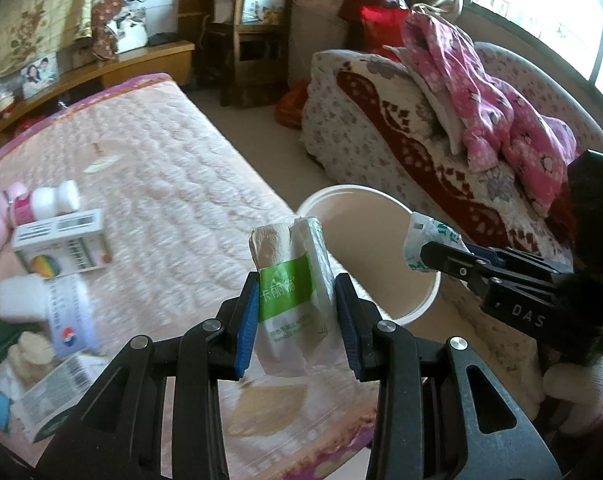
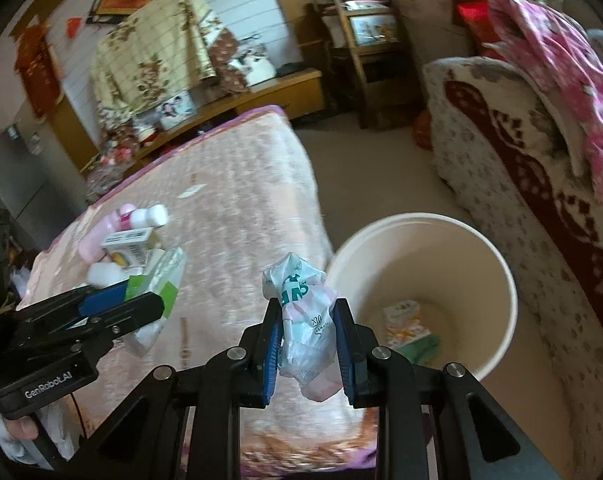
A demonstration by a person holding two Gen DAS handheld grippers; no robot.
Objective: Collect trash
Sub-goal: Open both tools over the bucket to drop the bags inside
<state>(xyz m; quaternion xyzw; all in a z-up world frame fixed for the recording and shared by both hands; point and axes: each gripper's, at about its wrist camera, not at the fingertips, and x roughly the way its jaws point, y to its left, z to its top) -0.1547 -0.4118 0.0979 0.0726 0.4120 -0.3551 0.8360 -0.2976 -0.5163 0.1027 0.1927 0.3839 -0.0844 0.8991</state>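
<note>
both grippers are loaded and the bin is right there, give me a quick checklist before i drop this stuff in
1. Left hand-held gripper shut on the tissue pack: ok.
2. Right hand-held gripper shut on the crumpled wrapper: ok.
3. Bin upright, mouth open, with room: ok.
4. Crumpled wrapper over the bin mouth: not ok, it hangs just outside the rim's near-left side.
5. Tissue pack over the bin mouth: cannot tell.
6. More items left on the bed, such as the white bottle: ok, for later.
</note>
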